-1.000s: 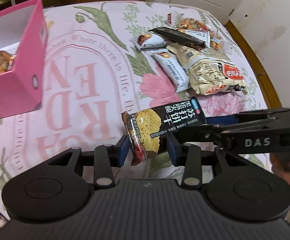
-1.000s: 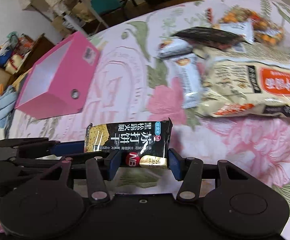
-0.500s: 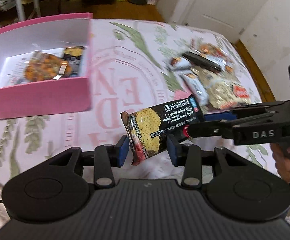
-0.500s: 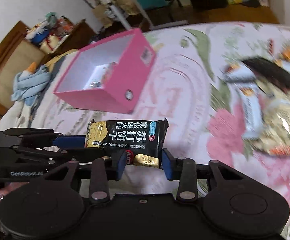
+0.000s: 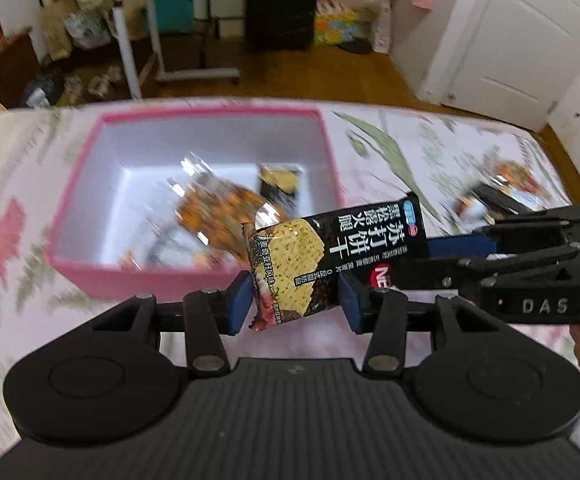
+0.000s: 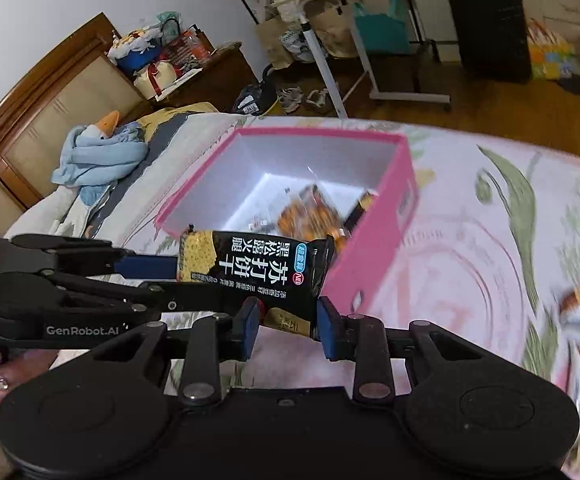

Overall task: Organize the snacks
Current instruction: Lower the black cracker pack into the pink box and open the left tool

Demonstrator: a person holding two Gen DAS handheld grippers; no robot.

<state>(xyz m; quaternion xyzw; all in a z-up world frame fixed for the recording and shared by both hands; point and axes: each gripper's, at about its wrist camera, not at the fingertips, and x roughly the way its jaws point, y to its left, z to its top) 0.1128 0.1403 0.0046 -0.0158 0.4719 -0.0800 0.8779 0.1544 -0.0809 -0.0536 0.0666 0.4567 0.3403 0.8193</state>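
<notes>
Bright daylight, perhaps window-lit; bedspread [image 5: 430, 152] motion-blurred, fisheye edges bent.

Black-and-yellow cracker packet [image 5: 332, 258], pink white-lined box [image 5: 194, 280], floral pink bedspread [image 6: 490, 240].

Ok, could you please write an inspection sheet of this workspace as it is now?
Surface: floral bed cover.
Job's things: cracker packet held near pink box, which holds an orange snack bag.
Clutter: loose snack packets at right, blurred.
Grippers: left hand-held gripper has just been opening, packet between its jaws; right hand-held gripper has just been closing, shut on the packet.
Cables: nothing seen.
Surroundings: rolling desk, black suitcase, white door.
</notes>
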